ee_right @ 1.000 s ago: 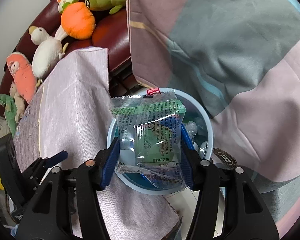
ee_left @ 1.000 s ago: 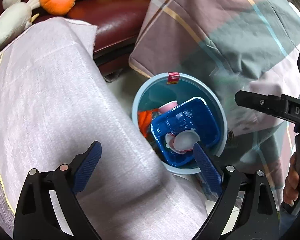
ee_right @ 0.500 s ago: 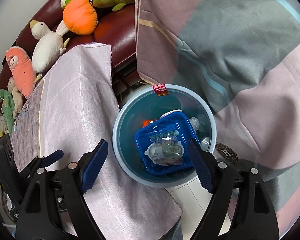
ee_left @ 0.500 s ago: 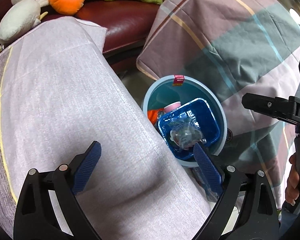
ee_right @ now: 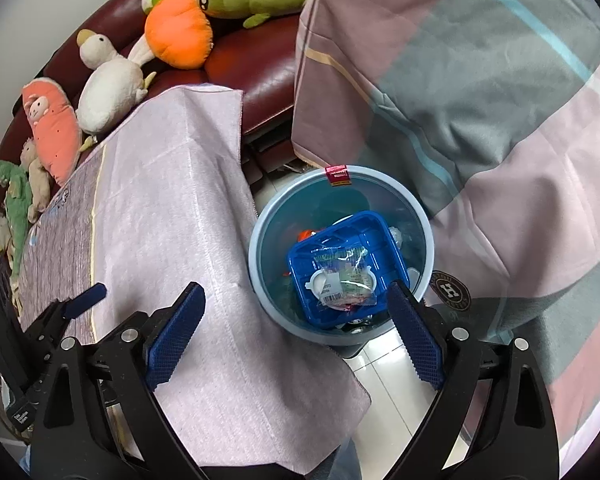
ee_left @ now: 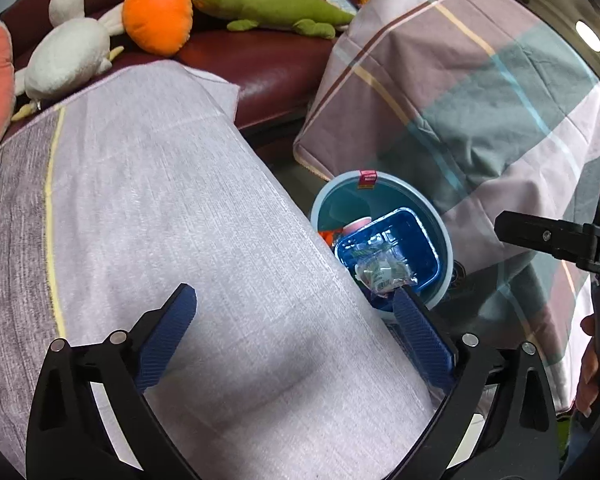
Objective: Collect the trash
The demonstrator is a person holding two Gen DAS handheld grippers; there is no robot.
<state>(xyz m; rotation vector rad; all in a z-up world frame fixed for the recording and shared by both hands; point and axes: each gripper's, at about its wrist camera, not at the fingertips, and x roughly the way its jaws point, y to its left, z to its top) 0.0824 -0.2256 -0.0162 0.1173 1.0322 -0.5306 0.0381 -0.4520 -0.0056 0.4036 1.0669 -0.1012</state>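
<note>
Two tools hang wide apart and empty above a cloth-draped table, the snack wrapper already down in the bin.

Left wrist view: the left tool [ee_left: 296, 336] hovers over the pale tablecloth [ee_left: 160, 200], its blue pads well apart with nothing between them. Past the table's edge stands the round blue bin [ee_left: 446, 236] on the floor, and inside it a blue plastic tray [ee_left: 416, 236] lies tilted. The clear wrapper [ee_left: 384, 274] rests crumpled on the tray. A person's hand [ee_left: 592, 356] grips the other tool's handle at the far right.

Right wrist view: the right tool [ee_right: 296, 332], its jaws just having opened, sits over the bin's [ee_right: 260, 264] near rim with nothing between its pads; the wrapper [ee_right: 342, 276] lies flat on the tray [ee_right: 300, 264], its long axis running roughly across the picture, printed face up. The bin sits tight between the table [ee_right: 160, 184] and a checked blanket [ee_right: 480, 100], likely so rubbish can go straight off the table edge. Soft toys [ee_right: 108, 84] line the dark red sofa [ee_right: 252, 56] behind.
</note>
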